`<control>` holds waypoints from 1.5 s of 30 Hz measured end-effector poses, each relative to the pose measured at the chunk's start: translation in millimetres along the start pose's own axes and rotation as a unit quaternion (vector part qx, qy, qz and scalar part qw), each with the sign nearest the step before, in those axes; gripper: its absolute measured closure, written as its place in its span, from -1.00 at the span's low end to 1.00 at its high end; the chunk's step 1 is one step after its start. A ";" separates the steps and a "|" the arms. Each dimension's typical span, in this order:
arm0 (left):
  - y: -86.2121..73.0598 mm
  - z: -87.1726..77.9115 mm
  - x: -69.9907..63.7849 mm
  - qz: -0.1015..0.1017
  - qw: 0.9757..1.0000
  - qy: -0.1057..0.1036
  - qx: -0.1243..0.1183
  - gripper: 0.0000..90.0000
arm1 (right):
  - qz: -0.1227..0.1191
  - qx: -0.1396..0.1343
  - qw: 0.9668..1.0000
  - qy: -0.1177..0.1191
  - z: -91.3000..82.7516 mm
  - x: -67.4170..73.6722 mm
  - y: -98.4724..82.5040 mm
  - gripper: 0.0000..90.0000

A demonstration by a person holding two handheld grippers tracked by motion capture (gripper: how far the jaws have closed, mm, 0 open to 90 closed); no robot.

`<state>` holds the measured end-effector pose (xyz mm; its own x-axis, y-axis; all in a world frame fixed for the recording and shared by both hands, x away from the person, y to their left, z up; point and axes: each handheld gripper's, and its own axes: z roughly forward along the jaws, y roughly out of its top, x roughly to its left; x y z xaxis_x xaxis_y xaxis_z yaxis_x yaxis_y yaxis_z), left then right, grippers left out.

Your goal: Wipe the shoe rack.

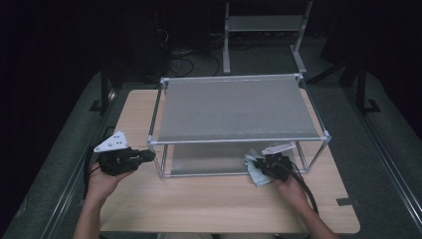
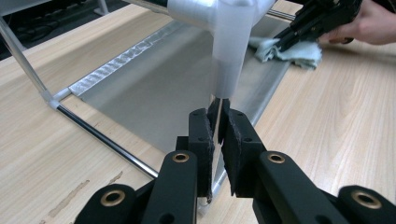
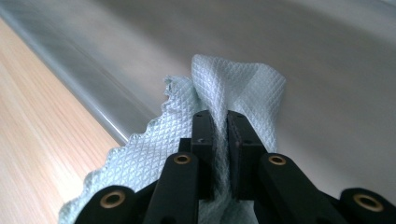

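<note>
On the wooden worktop (image 1: 199, 199), left gripper (image 2: 218, 128) fingers clamp the rack post (image 2: 217, 121); right gripper (image 3: 220, 128) fingers pinch the cloth (image 3: 243, 88).

Left gripper (image 1: 149, 155): my jaws clamped tight, my hand low at table's left.
Right gripper (image 1: 256, 163): my jaws pinched together, forearm angled inward.

Each hand carries a matte black two-jaw tool: left tool (image 1: 148, 155), right tool (image 1: 258, 162). Brass-coloured rivets dot the linkage arms; small dark screws fix the rough black pads (image 2: 206, 135). A pale grey three-cornered plate (image 1: 111, 142) tops each tool. A black cable (image 1: 303, 185) trails behind, lower right of the frame. The forearms are bare.
</note>
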<state>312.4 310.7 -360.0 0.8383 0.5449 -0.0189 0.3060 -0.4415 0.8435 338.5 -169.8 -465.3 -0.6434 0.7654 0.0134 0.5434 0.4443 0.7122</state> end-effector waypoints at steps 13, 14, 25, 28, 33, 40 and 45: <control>-2.1 -5.6 -1.3 -0.002 1.000 0.005 0.004 0.82 | -0.007 -0.001 1.000 -0.015 2.7 -2.0 -1.4 0.84; -3.4 -7.7 -0.1 -0.003 1.000 0.007 0.005 0.82 | -0.007 -0.003 1.000 -0.017 6.5 -0.4 1.6 0.84; -6.9 -12.8 2.2 -0.006 1.000 0.005 0.003 0.81 | 0.001 0.003 0.999 -0.038 -5.6 -17.7 -5.4 0.83; -5.2 -10.8 -1.0 -0.005 1.000 0.003 0.005 0.82 | 0.024 0.010 0.998 -0.059 -18.8 -32.2 -16.8 0.83; -4.8 -10.8 -0.5 -0.007 1.000 0.005 0.006 0.82 | 0.010 0.001 0.998 -0.054 -13.4 -23.9 -13.0 0.84; -4.7 -9.5 -1.8 -0.006 1.000 0.003 0.005 0.81 | 0.040 0.007 0.997 -0.072 -29.7 -42.5 -26.9 0.84; -4.4 -10.1 -1.3 -0.006 1.000 0.003 0.006 0.81 | 0.022 0.006 0.998 -0.060 -19.6 -28.7 -17.3 0.84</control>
<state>305.4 319.2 -358.2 0.8316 0.5548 -0.0257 0.3218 -0.4435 0.8365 337.0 -208.5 -464.2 -0.5502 0.8340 -0.0408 0.5763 0.4146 0.7043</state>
